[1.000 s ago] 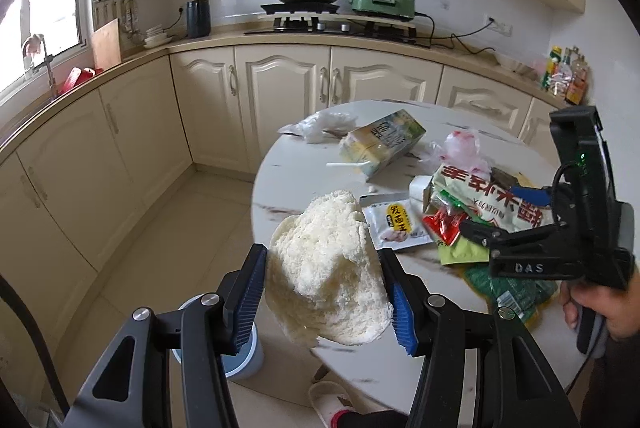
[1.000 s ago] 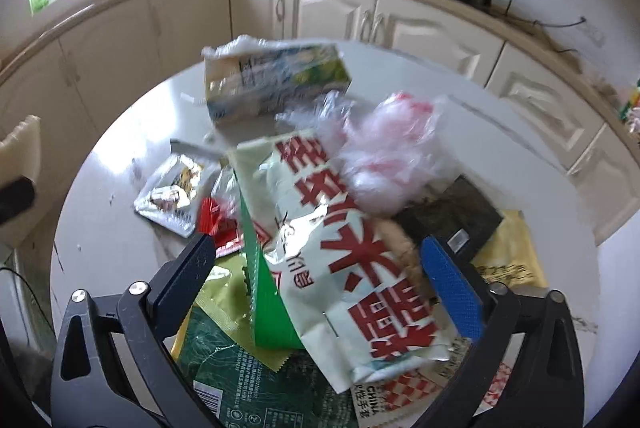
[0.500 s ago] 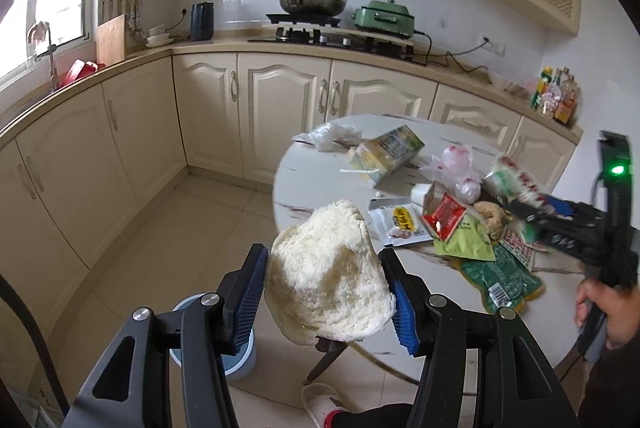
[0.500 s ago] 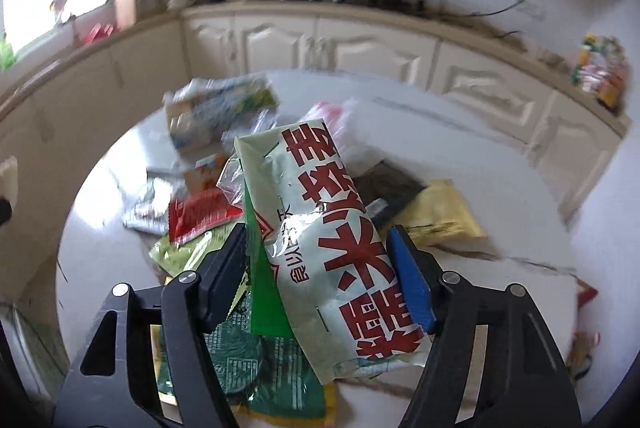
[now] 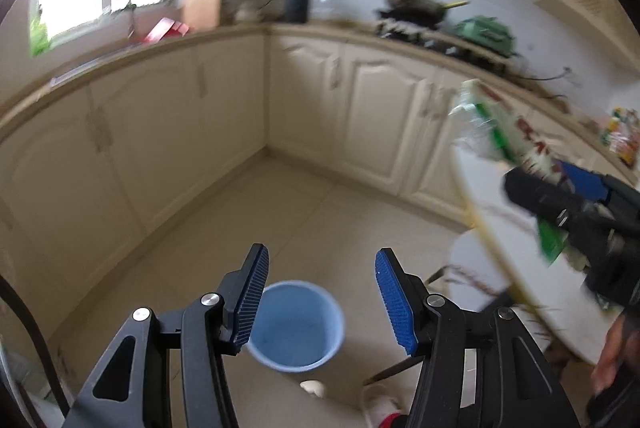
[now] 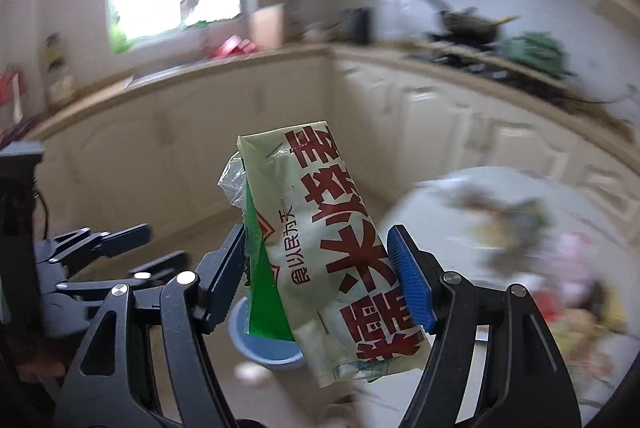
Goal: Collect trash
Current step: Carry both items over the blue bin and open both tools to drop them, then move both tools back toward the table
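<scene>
My left gripper [image 5: 320,292] hangs over a light blue bin [image 5: 296,332] on the floor, its jaws apart and easing slightly inward with nothing between them. The white bread lump is gone from them, and I cannot make it out in the bin. My right gripper [image 6: 318,256] is shut on a cream snack bag [image 6: 340,248] with big red characters and a green edge, held upright in the air. In the left wrist view that bag [image 5: 500,132] and the right gripper [image 5: 536,180] come in from the right, over the table's edge. The right wrist view shows the bin [image 6: 240,324] below the bag and the left gripper [image 6: 164,242] at far left.
The round white table [image 5: 492,204] stands on the right, with blurred wrappers [image 6: 560,268] on it. Cream cabinets [image 5: 160,132] wrap around the tiled floor [image 5: 248,220]. A slipper [image 5: 380,408] lies just beside the bin. A hand [image 5: 612,352] holds the right gripper.
The bread lump has left my left gripper, which swung left from the table to over the bin. My right gripper closed on the snack bag, lifted it and carried it left.
</scene>
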### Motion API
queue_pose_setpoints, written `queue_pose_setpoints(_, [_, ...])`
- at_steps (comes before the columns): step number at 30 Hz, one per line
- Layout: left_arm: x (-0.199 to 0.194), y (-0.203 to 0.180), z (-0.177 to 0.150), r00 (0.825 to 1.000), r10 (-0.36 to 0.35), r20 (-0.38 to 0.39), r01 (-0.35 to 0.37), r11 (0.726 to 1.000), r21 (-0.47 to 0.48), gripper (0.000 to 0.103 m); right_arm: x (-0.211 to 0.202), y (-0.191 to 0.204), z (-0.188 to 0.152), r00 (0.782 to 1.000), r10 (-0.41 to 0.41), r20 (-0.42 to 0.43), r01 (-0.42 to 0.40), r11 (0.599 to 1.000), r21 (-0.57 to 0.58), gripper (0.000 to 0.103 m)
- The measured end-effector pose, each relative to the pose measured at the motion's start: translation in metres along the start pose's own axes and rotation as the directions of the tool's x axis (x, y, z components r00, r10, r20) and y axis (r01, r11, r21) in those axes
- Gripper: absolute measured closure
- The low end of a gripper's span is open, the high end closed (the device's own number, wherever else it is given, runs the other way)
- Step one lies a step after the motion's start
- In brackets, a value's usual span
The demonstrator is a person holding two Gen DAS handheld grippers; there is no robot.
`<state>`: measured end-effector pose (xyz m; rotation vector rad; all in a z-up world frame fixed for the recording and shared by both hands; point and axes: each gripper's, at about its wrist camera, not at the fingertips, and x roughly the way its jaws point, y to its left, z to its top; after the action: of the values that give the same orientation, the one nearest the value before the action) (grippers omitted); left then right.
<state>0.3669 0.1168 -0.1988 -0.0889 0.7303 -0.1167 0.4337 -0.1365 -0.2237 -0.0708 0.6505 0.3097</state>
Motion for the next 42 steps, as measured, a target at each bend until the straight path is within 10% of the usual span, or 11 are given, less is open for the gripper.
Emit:
queue_pose_setpoints(7, [0.117, 0.054, -0.034, 0.976, 0.052, -0.213, -0.059, 0.998, -0.026, 0.061, 0.157, 0.041, -0.041, 0.972, 0.010, -0.236, -0.017, 0.999, -0.027, 0.037])
queue_pose_setpoints(12, [0.188, 0.093, -0.067, 0.922, 0.053, -0.382, -0.090, 0.993, -0.079, 0.061, 0.236, 0.035, -0.078, 0.915, 0.081, -0.396, -0.077, 0.997, 0.027, 0.037])
queue_pose_setpoints(25, [0.229, 0.150, -0.103, 0.878, 0.055, -0.475, -0.169, 0.965, -0.201, 0.045, 0.339, 0.012, -0.139, 0.791, 0.254, -0.556, -0.157, 0.964, 0.217, 0.033])
queue_pose_setpoints(27, [0.234, 0.157, -0.100, 0.878, 0.047, -0.476, -0.167, 0.963, -0.213, 0.043, 0.347, 0.012, -0.144, 0.779, 0.270, -0.566, -0.161, 0.958, 0.236, 0.017])
queue_pose_setpoints(42, [0.186, 0.146, -0.074, 0.928, 0.137, -0.346, -0.224, 0.949, -0.224, 0.040, 0.289, 0.051, -0.098, 0.904, 0.027, -0.427, -0.022, 1.000, 0.018, 0.005])
